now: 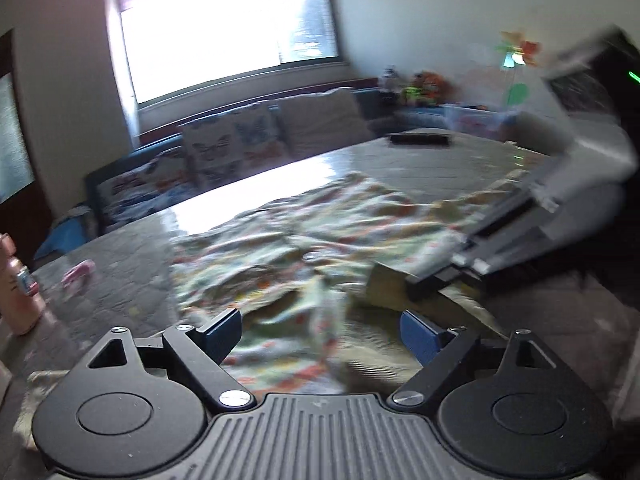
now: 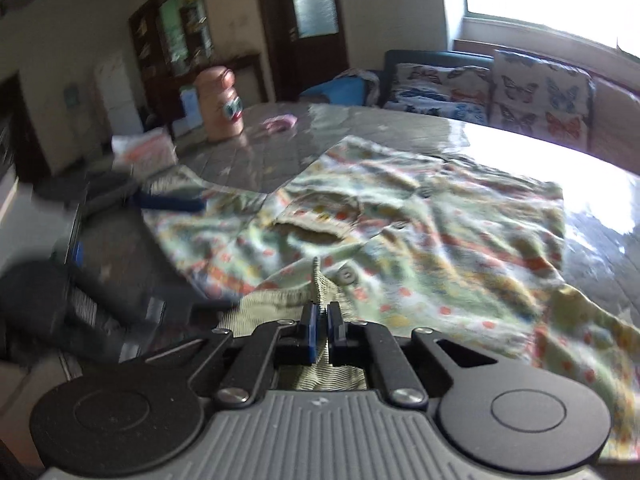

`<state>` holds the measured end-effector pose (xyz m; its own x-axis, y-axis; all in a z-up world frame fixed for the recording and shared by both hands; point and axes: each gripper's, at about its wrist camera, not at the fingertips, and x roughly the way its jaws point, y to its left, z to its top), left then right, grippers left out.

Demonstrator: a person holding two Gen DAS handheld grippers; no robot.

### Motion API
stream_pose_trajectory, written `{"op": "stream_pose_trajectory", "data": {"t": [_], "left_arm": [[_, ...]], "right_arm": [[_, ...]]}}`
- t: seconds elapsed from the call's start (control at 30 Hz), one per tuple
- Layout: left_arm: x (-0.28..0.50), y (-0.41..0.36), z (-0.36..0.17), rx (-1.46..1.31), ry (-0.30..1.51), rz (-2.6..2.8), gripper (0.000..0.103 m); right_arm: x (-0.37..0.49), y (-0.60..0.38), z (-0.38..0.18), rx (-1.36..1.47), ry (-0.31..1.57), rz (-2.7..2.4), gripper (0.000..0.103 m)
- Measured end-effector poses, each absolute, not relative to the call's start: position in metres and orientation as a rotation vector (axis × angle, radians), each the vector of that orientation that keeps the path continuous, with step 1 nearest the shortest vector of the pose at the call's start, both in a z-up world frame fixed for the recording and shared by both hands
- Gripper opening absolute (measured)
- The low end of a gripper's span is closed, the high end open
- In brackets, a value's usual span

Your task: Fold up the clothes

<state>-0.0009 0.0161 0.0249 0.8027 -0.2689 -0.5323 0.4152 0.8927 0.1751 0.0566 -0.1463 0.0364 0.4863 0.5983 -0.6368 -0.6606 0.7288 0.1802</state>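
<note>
Your right gripper (image 2: 323,322) pinches the shirt (image 2: 400,216) hem, so bring your spread left gripper (image 1: 320,336) onto the fabric before lifting evenly.

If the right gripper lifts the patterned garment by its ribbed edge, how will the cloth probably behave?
The patterned garment lies wrinkled on the table, so it is probably soft and will hang limp and drag. It looks thin, so likely light. The right gripper is shut on only the ribbed edge, so the rest may unfold or swing.
</note>
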Motion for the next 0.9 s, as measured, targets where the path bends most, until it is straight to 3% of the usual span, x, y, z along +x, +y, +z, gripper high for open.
{"op": "stream_pose_trajectory", "data": {"t": [0.1,0.2,0.27,0.4,0.43,0.67,0.9], "left_arm": [[-0.007,-0.001,0.018,0.355,0.531,-0.451,0.077],[-0.006,-0.008,0.01,0.395,0.552,-0.471,0.058],[-0.003,-0.006,0.007,0.4,0.572,-0.469,0.038],[-0.001,-0.002,0.003,0.4,0.591,-0.492,0.023],[-0.001,-0.002,0.003,0.395,0.59,-0.497,0.012],[0.004,0.014,0.017,0.189,0.57,-0.561,0.008],[0.014,0.012,-0.008,0.16,0.657,-0.589,0.008]], "right_arm": [[0.062,-0.158,0.041,-0.037,0.738,0.753,0.004],[0.065,-0.164,0.043,0.0,0.739,0.747,0.004],[0.065,-0.165,0.042,0.006,0.74,0.744,0.004],[0.066,-0.164,0.04,0.013,0.743,0.742,0.004],[0.066,-0.164,0.04,0.014,0.744,0.741,0.004],[0.065,-0.164,0.039,0.03,0.74,0.734,0.004],[0.057,-0.16,0.047,0.027,0.722,0.762,0.004]]}}
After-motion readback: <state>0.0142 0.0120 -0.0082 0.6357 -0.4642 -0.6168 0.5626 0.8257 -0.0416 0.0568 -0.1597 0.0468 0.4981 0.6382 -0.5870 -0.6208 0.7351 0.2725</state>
